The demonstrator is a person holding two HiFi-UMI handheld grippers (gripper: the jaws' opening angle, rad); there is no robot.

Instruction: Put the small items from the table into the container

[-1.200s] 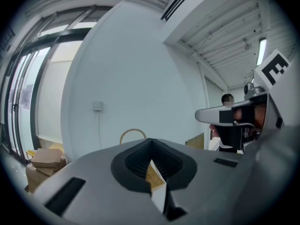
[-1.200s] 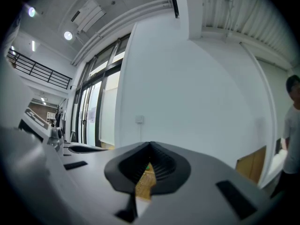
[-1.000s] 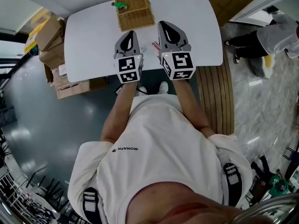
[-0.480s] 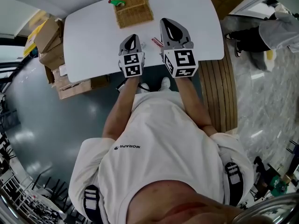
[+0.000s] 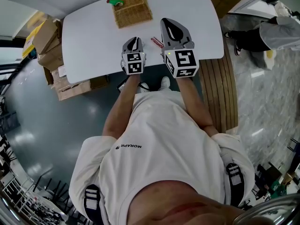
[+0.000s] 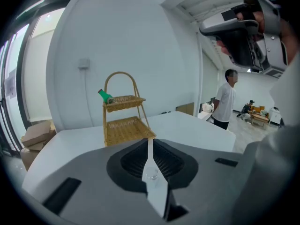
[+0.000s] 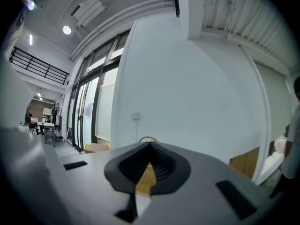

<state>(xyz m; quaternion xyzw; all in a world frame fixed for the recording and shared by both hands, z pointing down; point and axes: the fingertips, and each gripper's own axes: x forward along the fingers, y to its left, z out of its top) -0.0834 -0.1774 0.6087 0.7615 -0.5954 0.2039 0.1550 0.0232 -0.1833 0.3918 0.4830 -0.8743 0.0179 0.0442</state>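
A two-tier wicker basket (image 5: 130, 3) stands at the far edge of the white table (image 5: 89, 36), with a green item (image 5: 112, 2) on its top tier. A small red item (image 5: 157, 42) lies on the table between my grippers. My left gripper (image 5: 132, 43) hangs low over the near part of the table and tilts down toward the basket (image 6: 124, 125). Its jaws (image 6: 150, 142) show only a thin slit, just starting to open, with nothing between them. My right gripper (image 5: 172, 29) is held higher and level, shut and empty, the basket's wicker (image 7: 146, 179) showing through its slit.
Cardboard boxes (image 5: 49, 41) are stacked on the floor left of the table. A round wooden slatted piece (image 5: 218, 93) lies at the table's right. A person (image 6: 228, 102) stands beyond the table's right end, and another person (image 5: 276, 32) is at the right of the head view.
My left gripper has sunk toward the table and looks smaller in the head view. The right gripper has stayed where it was.
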